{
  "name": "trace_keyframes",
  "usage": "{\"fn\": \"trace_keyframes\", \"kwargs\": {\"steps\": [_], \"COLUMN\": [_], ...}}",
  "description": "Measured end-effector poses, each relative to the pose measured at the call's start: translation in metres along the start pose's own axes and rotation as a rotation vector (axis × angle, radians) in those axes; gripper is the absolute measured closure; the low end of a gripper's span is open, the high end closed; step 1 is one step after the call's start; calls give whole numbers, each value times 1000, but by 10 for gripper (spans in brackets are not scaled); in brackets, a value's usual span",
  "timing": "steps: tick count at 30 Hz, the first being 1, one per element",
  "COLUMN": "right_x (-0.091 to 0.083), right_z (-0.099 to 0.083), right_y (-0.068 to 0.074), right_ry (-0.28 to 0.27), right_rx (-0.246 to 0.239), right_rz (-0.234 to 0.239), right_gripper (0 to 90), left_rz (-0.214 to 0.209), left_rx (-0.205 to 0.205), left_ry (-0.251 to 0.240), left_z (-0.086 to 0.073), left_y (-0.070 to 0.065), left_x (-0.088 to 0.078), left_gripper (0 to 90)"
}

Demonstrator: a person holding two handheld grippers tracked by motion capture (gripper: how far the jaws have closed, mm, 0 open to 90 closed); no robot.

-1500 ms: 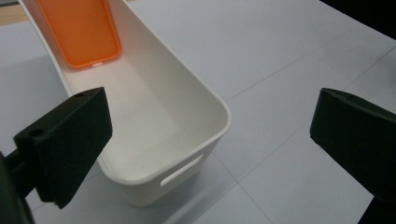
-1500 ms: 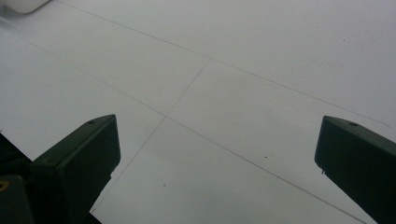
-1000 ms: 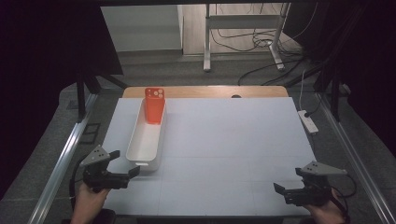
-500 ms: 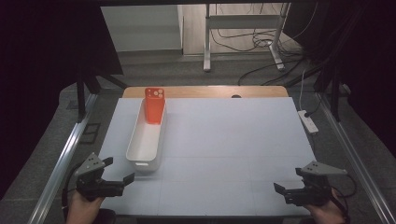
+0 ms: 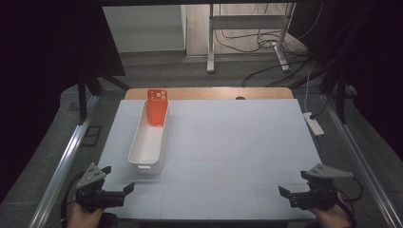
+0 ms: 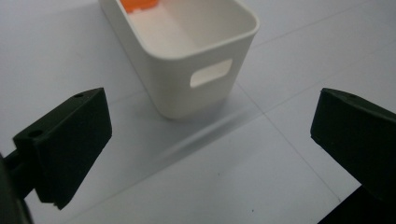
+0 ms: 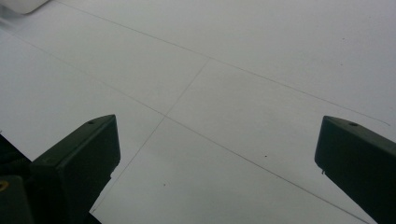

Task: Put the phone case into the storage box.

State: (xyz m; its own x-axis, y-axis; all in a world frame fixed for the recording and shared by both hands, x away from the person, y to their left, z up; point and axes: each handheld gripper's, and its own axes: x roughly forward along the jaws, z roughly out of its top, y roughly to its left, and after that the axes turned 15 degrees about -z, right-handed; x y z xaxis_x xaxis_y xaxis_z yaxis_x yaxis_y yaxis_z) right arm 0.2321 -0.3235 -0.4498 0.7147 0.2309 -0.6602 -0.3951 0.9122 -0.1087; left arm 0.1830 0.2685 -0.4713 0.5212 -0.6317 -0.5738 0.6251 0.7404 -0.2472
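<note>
White tabletop (image 5: 228,142) fills mid-frame; our white bin (image 5: 148,142) sits left of centre, the orange phone case (image 5: 157,107) propped at its far end. Left gripper (image 5: 127,190) and right gripper (image 5: 284,194) rest spread, empty; we'd approach the bin's handle squarely.

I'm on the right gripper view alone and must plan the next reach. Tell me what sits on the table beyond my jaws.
Observer: A long white bin stands left of centre on the table.
Operator: Say what's inside it.
Observer: An orange phone case stands upright at the bin's far end.
Operator: Report the left gripper.
Observer: The left gripper is open, short of the bin's near end and not touching it.
</note>
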Motion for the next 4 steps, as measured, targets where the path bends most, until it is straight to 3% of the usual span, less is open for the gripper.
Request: {"fn": "trace_keyframes", "kwargs": {"steps": [4], "right_x": [1], "right_z": [0], "right_y": [0], "right_ry": [5], "right_rx": [-3], "right_rz": [1], "right_gripper": [5], "left_rz": [1], "left_rx": [-2], "left_ry": [-7], "left_z": [1], "left_y": [0], "left_x": [0], "left_gripper": [0]}}
